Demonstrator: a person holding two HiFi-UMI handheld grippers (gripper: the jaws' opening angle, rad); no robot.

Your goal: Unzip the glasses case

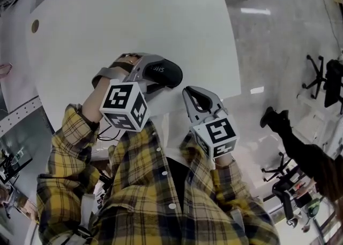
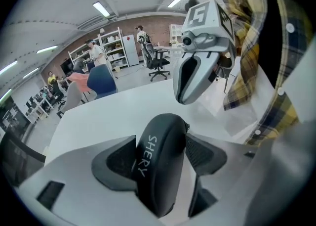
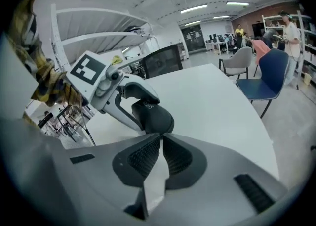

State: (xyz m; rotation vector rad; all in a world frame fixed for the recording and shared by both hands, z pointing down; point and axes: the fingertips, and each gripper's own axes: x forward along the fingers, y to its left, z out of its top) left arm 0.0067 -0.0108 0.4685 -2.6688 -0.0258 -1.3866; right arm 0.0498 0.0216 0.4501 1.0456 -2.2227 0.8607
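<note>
A black glasses case [image 1: 165,72] lettered SHERY lies near the front edge of the white table [image 1: 134,13]. My left gripper [image 1: 144,75] straddles its near end. In the left gripper view the case [image 2: 160,165] fills the gap and both pads lie against its sides. A small zipper pull [image 2: 186,127] shows at its right edge. My right gripper [image 1: 191,94] hangs just right of the case, past the table edge, jaws closed tip to tip with nothing between them [image 3: 160,143]. From the right gripper view the case [image 3: 154,116] sits straight ahead.
The table's front edge [image 1: 177,107] runs just below the case, with pale floor [image 1: 268,35] to the right. A round cable hole [image 1: 35,26] is at the far left. A blue chair [image 3: 269,71] and black office chairs [image 1: 327,80] stand beyond the table.
</note>
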